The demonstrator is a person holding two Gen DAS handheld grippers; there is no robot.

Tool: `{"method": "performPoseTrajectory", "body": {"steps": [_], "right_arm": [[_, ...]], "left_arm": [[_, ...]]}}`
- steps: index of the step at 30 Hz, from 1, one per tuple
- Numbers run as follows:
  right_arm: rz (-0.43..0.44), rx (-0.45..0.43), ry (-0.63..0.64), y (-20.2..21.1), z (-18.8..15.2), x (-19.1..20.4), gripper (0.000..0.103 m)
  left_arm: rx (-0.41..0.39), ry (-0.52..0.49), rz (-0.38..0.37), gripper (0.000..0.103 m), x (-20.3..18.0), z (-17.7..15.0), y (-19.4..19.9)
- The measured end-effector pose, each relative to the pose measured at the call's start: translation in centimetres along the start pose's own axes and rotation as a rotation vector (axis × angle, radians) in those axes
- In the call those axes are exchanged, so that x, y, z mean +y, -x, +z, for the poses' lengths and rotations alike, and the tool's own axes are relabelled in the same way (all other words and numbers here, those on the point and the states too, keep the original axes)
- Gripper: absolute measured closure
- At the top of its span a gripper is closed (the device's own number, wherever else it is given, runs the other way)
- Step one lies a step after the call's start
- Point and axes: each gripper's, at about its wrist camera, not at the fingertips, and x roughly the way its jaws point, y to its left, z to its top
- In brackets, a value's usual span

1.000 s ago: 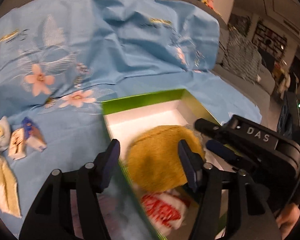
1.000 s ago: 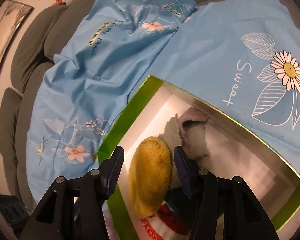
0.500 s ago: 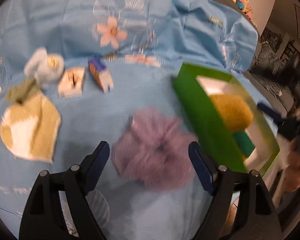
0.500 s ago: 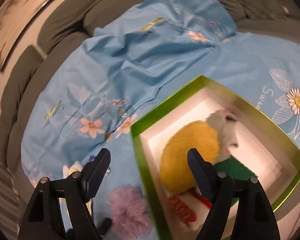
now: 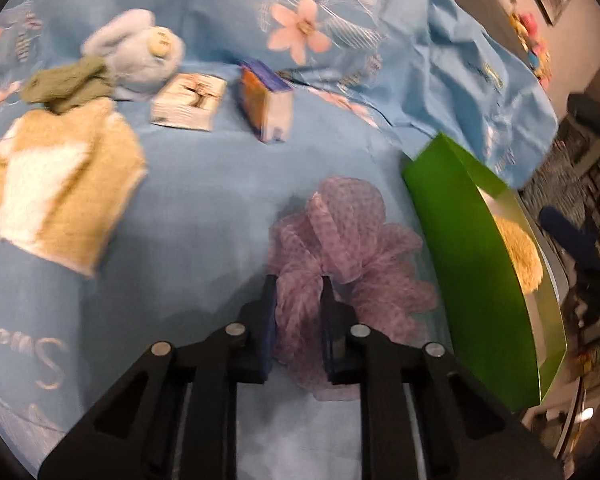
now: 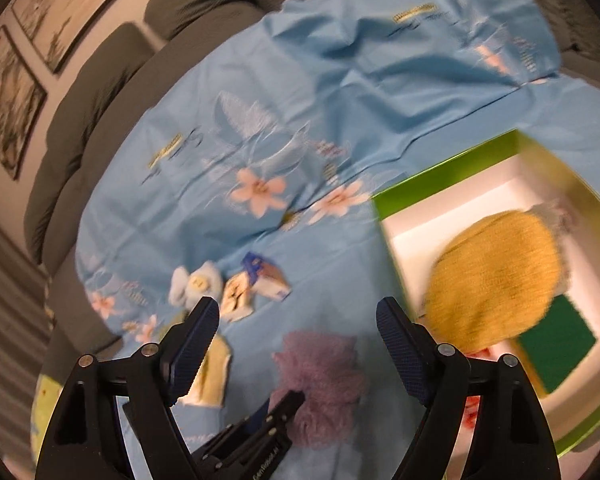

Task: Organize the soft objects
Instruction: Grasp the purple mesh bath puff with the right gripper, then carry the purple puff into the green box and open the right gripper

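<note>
Left wrist view: our left gripper [image 5: 298, 312] has its two fingers drawn in tight on the near folds of a purple mesh puff [image 5: 346, 254], which lies on the blue floral sheet [image 5: 204, 208]; most of the puff spreads ahead of and to the right of the fingertips. Just right of the puff stands the outer wall of a green box [image 5: 472, 264], and over its rim we see a yellow plush pad [image 5: 518, 250] inside. Far ahead and left of the fingers lie a tan and white cloth [image 5: 56, 188], an olive green rag [image 5: 66, 84] touching its far edge, and a pale blue plush toy [image 5: 140, 50] beside the rag. Ahead of the fingers, between toy and box, sit a small cream carton [image 5: 188, 102] and a small blue and orange carton [image 5: 266, 100], near each other but apart. Right wrist view: our right gripper [image 6: 298, 344] hangs above the sheet [image 6: 340, 100] with fingers spread wide, nothing between them. The purple mesh puff [image 6: 324, 376] shows between and below the fingertips, with the left gripper [image 6: 278, 408] clamped on its near side. Right of the right finger the green box [image 6: 440, 178] lies open, holding the yellow plush pad [image 6: 496, 272], a dark green piece [image 6: 556, 344] and something grey at the pad's far edge, too blurred to name. Left of the left finger we note the blue toy [image 6: 196, 282] and both cartons [image 6: 256, 284].
</note>
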Motion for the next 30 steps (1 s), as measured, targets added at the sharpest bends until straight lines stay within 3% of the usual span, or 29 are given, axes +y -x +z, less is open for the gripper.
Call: {"method": "performPoseTrajectory", "body": {"steps": [8,12,16,20,22,24,26,28,30], "right_arm": [[0.122,0.193,0.055,-4.9,-2.4,4.0,0.021],[0.102,0.326,0.056,-8.9,-4.7,5.8,0.021],[0.041,0.424,0.086,-12.1,-7.1,6.9,0.021],[0.0,0.492,0.101,-14.0,-8.7,7.0,0.037],[0.01,0.494,0.099,-14.4,-9.1,7.0,0.039],[0.066,0.516,0.07,-15.0,-9.5,7.0,0.05],[0.112,0.556,0.014,-15.7,-9.9,6.4,0.069],[0.124,0.507,-0.012,-15.2,-9.4,5.9,0.079],[0.13,0.46,0.001,-14.0,-8.6,5.9,0.081]], "left_arm": [[-0.104,0.055,0.093,0.086,4.7,0.7,5.3],[-0.104,0.121,0.123,0.084,7.8,0.2,6.0],[-0.062,0.186,0.103,0.083,9.6,-0.5,5.4],[-0.07,0.169,0.107,0.083,9.5,-0.6,5.5],[-0.069,0.173,0.098,0.083,9.7,-0.6,5.5],[-0.07,0.173,0.093,0.087,9.9,-0.6,5.3],[-0.066,0.168,0.089,0.088,9.7,-0.5,5.3],[-0.068,0.146,0.083,0.088,9.1,0.3,5.3],[-0.083,0.14,0.059,0.088,8.4,0.9,5.5]]}}
